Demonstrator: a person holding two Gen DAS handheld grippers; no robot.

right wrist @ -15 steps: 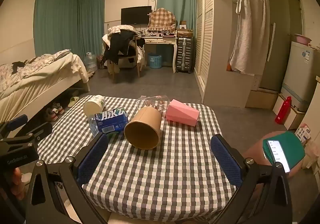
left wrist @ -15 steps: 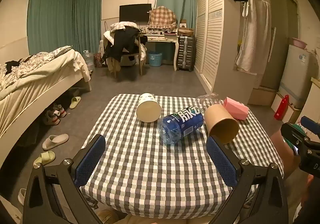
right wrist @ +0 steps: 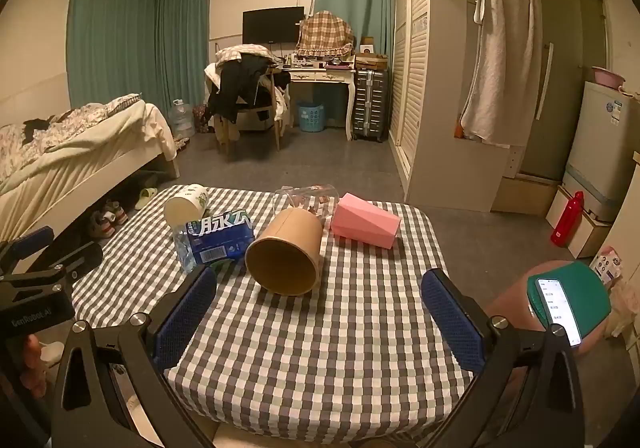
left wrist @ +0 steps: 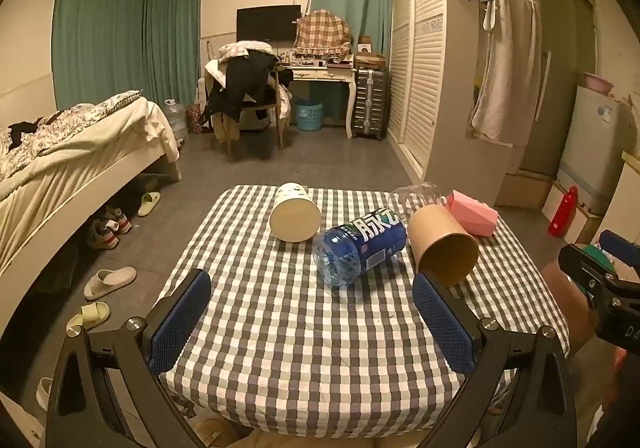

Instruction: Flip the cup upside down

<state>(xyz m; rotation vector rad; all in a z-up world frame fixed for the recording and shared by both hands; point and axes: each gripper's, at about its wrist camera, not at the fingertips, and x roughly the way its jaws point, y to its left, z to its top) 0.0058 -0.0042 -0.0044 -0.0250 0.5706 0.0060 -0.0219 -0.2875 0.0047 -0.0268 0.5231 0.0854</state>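
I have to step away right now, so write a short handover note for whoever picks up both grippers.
Left gripper: open, empty, held over the near edge of the checked table.
Right gripper: open, empty, also at the near edge.
Things: brown paper cup lies on its side, mouth toward you, mid-table; blue-label bottle lies beside it; white cup lies on its side at the far left; clear glass and pink box lie behind.
Done: nothing gripped, no cup flipped.
Left: grasp a cup, likely the brown one nearest the right gripper, and set it mouth down.
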